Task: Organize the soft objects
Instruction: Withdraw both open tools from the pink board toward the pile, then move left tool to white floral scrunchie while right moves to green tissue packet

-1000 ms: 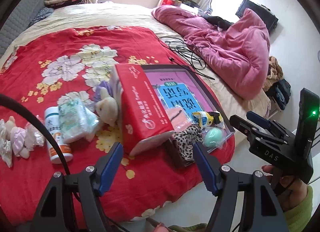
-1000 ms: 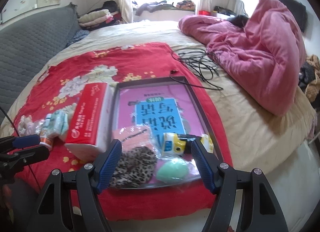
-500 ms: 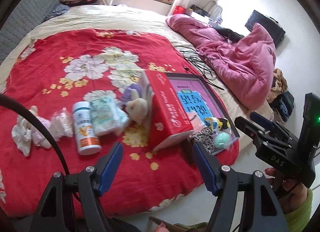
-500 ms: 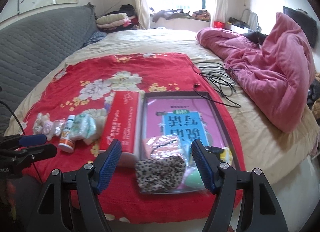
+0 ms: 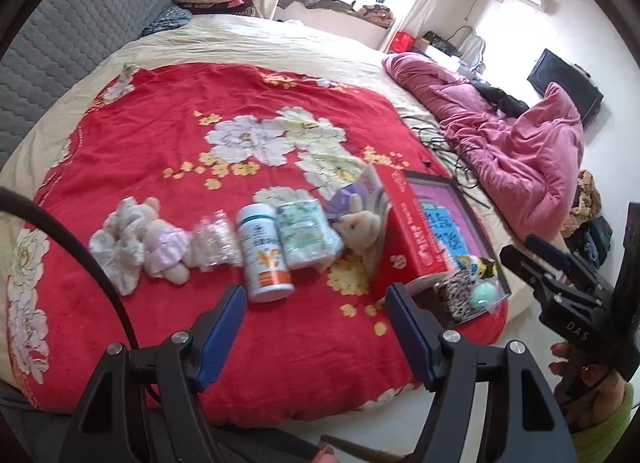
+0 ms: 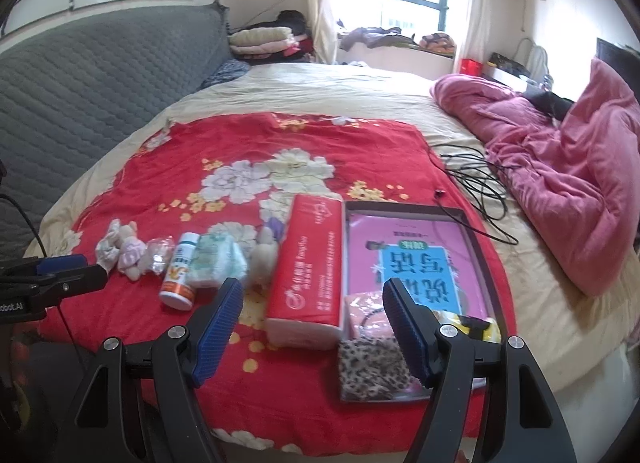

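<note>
A row of small things lies on the red floral blanket (image 5: 168,135): a white-and-pink soft toy (image 5: 140,243), a clear crinkly bag (image 5: 212,243), a white pill bottle (image 5: 264,255), a tissue pack (image 5: 306,237) and a cream plush (image 5: 360,229). A red tissue brick (image 6: 308,267) lies beside a shallow box (image 6: 472,239) holding a leopard-print cloth (image 6: 372,363), a pink pouch (image 6: 364,311) and a mint egg (image 5: 484,295). My left gripper (image 5: 316,327) hangs open over the blanket's near edge. My right gripper (image 6: 312,323) is open too, in front of the red brick, empty.
A crumpled pink quilt (image 6: 560,167) fills the bed's right side, with black cables (image 6: 476,179) beside it. A grey padded headboard (image 6: 80,75) runs along the left. Folded clothes (image 6: 264,39) are piled at the far end. A hand in a green sleeve (image 5: 600,411) holds the right gripper.
Both grippers have pulled back and swung left, so more of the bed shows. The row of small things left of the red brick has come into fuller view. Both stayed open.
</note>
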`<state>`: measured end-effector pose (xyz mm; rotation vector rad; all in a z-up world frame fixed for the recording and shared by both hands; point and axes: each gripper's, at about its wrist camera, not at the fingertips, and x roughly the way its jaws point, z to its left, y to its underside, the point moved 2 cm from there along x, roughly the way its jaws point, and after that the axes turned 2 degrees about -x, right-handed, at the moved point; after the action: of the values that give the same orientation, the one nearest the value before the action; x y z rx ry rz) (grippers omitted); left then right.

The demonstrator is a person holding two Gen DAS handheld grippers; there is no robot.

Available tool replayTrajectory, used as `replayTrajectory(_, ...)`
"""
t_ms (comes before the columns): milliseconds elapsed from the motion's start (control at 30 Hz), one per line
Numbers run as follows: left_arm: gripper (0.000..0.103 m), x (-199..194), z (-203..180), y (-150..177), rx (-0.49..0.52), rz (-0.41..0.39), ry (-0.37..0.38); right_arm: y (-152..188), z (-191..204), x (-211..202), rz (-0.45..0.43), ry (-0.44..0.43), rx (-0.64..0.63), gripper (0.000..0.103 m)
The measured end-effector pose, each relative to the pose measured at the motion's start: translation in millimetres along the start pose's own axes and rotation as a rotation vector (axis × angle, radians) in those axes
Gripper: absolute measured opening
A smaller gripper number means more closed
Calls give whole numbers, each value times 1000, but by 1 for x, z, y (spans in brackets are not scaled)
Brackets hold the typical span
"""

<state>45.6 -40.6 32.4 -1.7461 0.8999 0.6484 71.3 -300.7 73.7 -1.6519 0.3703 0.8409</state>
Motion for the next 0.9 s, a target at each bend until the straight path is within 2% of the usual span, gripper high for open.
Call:
replayTrajectory(533, 71, -23, 54, 0, -81, -36, -50, -9, 69, 23, 30, -101, -94, 74)
replayTrajectory(900, 72, -11, 104, 7, -182, -8, -87, 2, 99, 53, 88, -149, -133, 74)
